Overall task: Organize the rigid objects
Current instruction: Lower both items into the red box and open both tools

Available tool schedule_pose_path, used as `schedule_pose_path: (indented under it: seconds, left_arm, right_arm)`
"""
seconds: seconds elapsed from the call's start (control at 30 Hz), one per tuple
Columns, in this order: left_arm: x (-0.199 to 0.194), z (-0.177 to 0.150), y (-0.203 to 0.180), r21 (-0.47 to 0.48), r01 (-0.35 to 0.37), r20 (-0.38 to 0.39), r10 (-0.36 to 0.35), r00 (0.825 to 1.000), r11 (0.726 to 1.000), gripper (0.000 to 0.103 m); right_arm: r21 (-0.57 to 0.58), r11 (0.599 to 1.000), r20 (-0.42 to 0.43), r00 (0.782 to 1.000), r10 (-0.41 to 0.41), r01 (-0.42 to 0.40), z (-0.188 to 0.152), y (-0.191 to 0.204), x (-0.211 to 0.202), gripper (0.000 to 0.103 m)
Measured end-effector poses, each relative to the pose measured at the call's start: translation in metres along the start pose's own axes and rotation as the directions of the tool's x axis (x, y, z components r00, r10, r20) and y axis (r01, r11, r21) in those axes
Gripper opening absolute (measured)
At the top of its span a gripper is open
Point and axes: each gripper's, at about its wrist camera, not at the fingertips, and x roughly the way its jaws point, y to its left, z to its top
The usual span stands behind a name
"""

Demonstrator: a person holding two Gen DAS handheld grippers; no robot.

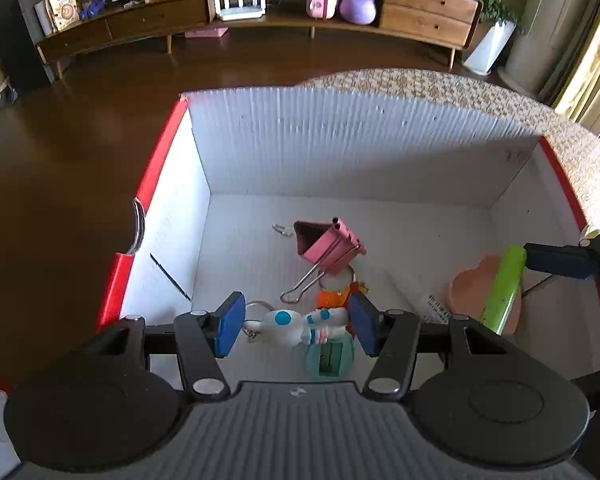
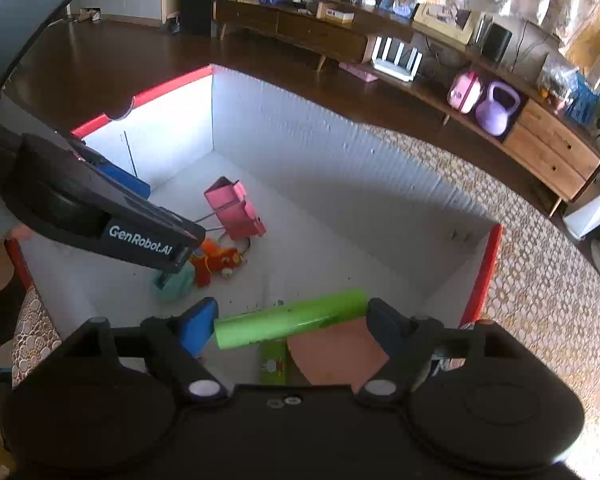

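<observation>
A white box with red rims (image 1: 360, 148) (image 2: 300, 132) holds a pink binder clip (image 1: 328, 246) (image 2: 236, 212), an orange toy (image 1: 332, 298) (image 2: 214, 262) and a teal sharpener (image 1: 330, 356) (image 2: 176, 280). My left gripper (image 1: 296, 324) is over the box with a white and blue rabbit keychain (image 1: 296, 326) between its open jaws; the pads do not clearly touch it. My right gripper (image 2: 292, 326) is shut on a green tube (image 2: 290, 318) (image 1: 504, 288), held lengthwise between the pads, above a pink heart-shaped piece (image 2: 336, 352) (image 1: 472, 292).
The box sits on a woven mat (image 1: 460, 88) (image 2: 540, 280) on a dark wood floor (image 1: 60, 140). A low wooden cabinet (image 1: 260, 12) stands behind with a purple kettlebell (image 1: 360, 0) (image 2: 496, 110). A green card (image 2: 274, 362) lies under the tube.
</observation>
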Motion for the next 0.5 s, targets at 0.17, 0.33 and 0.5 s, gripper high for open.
schedule_pose_path:
  seconds: [0.17, 0.33, 0.5]
  left_arm:
    - [0.002, -0.001, -0.001, -0.001, -0.004, -0.018, 0.004, 1.000, 1.000, 0.057]
    - [0.005, -0.002, 0.001, -0.009, -0.022, -0.041, 0.022, 0.999, 1.000, 0.056]
    - [0.001, -0.005, 0.001, -0.010, -0.012, -0.017, 0.012, 1.000, 1.000, 0.070]
  right_arm:
    - [-0.005, 1.000, 0.004, 1.000, -0.017, 0.017, 0.002, -0.002, -0.001, 0.083]
    - [0.024, 1.000, 0.023, 1.000, -0.008, 0.008, 0.000, -0.007, -0.007, 0.085]
    - [0.041, 0.999, 0.055, 0.998, 0.011, -0.013, -0.004, -0.009, -0.021, 0.086]
